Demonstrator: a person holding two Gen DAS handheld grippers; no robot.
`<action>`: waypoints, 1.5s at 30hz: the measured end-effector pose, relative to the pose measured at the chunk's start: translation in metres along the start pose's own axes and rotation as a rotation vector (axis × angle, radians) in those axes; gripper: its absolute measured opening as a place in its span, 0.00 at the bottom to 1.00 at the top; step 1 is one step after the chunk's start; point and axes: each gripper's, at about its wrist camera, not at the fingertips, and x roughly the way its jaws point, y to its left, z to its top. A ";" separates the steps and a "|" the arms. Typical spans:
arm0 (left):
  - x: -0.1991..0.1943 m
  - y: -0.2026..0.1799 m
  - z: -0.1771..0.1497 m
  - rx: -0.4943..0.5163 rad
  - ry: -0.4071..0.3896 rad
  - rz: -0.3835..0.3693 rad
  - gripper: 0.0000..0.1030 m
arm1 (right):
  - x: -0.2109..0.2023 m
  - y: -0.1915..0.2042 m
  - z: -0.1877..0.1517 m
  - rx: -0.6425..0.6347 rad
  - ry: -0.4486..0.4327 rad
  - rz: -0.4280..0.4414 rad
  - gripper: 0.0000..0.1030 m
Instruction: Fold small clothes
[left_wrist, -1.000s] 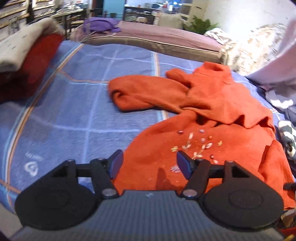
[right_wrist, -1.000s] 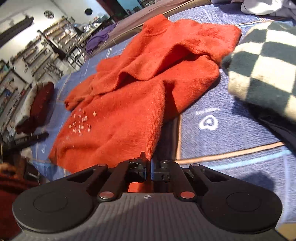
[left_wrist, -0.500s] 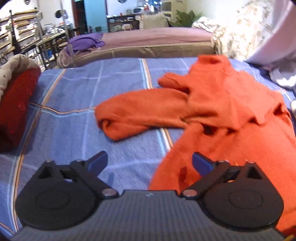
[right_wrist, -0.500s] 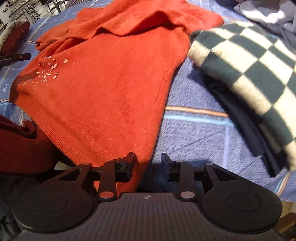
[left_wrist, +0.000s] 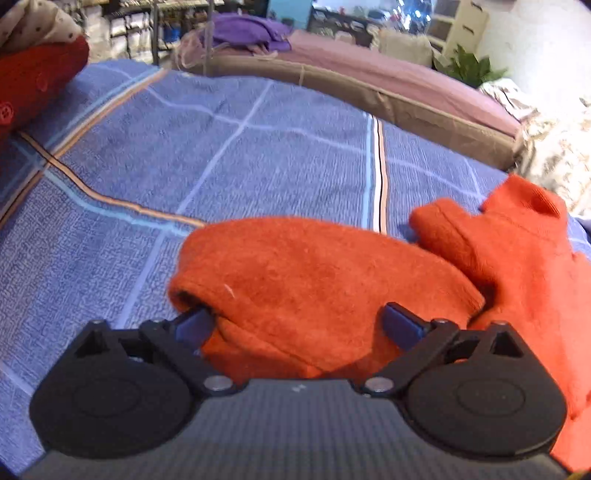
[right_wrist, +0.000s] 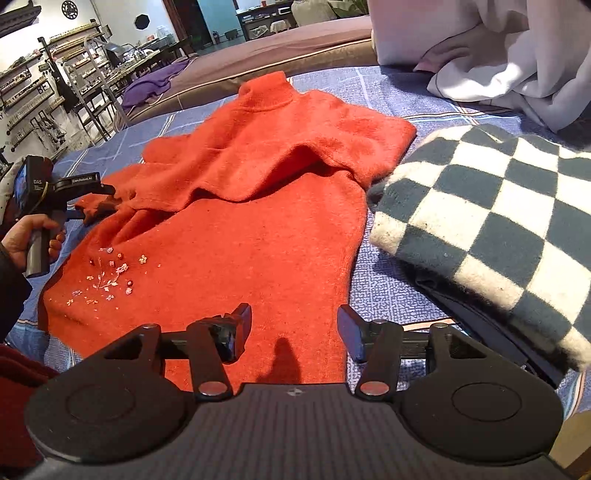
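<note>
An orange sweater (right_wrist: 258, 221) with a turtleneck lies spread on the blue plaid bed cover (left_wrist: 221, 147); small flower embroidery (right_wrist: 110, 277) shows near its hem. My left gripper (left_wrist: 297, 325) straddles the cuff end of the sweater's sleeve (left_wrist: 314, 266). Its jaws are wide and closing, and the blue pads (left_wrist: 400, 325) do not clamp the cloth. The right wrist view shows that same left gripper (right_wrist: 99, 201) at the sweater's left edge, in a person's hand (right_wrist: 33, 236). My right gripper (right_wrist: 295, 332) hovers over the hem corner, jaws opening, gripping nothing.
A green-and-white checkered blanket (right_wrist: 498, 221) lies right of the sweater, with white cloth (right_wrist: 498, 55) behind it. A red garment pile (left_wrist: 33, 74) sits at the far left. A purple garment (left_wrist: 243, 31) rests on the brown mattress beyond. Dark red cloth (right_wrist: 14, 387) hangs at the near left.
My left gripper moved left from the sweater's body to the sleeve end and dropped close over the cuff. My right gripper let go of the hem, opened wide and lifted a little.
</note>
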 end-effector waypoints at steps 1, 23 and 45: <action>-0.001 -0.006 0.001 0.032 -0.028 0.018 0.54 | -0.001 -0.002 0.000 0.011 -0.001 -0.006 0.87; -0.004 0.073 0.171 0.232 -0.216 0.437 0.17 | 0.020 0.021 0.022 -0.029 -0.022 0.069 0.91; -0.064 -0.076 -0.020 0.692 -0.041 -0.048 1.00 | 0.019 0.019 0.035 -0.044 0.051 0.206 0.98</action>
